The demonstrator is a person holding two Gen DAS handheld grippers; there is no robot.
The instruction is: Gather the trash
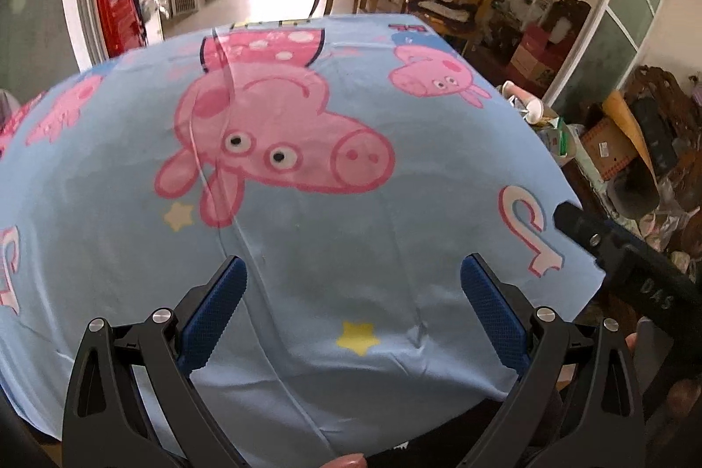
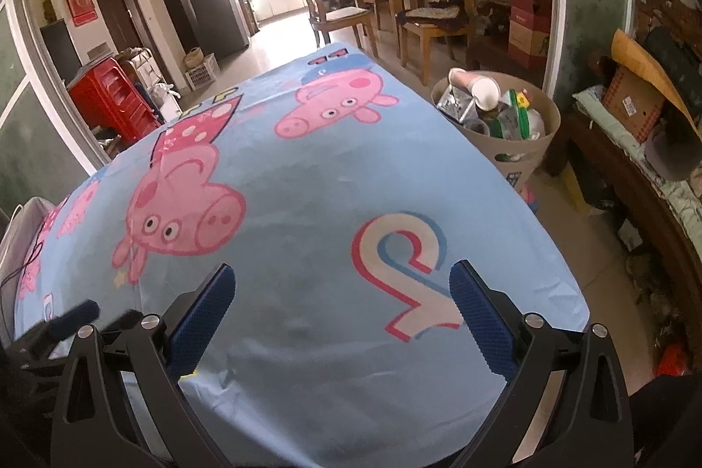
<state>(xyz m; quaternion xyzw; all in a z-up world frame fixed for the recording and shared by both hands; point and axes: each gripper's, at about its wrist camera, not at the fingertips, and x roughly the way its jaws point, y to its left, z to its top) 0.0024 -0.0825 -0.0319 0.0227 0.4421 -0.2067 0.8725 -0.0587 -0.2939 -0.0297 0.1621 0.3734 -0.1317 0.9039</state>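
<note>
Trash (image 2: 491, 108) sat heaped in the bin (image 2: 522, 156) at upper right of the right wrist view, beside the table. You held both tongs, left (image 1: 351, 310) and right (image 2: 342, 310), released over the bare cloth (image 2: 307, 183) (nothing left there to grasp, seemingly).

Left gripper (image 1: 353, 308): black plastic frame, two angled arms with triangular cut-outs, round silver screw heads at the pivots. Fingers (image 1: 219, 312) carry blue pads with a fine knurled grid texture. Right gripper (image 2: 342, 312): same build, black linkage arms, silver screws, blue textured pads (image 2: 480, 319). In the left wrist view the right gripper's body shows at the right edge as a black bar with a small screw and pale lettering "DAS". Bits of a bare fingertip (image 1: 344, 460) show at the bottom edge, no sleeve visible.
</note>
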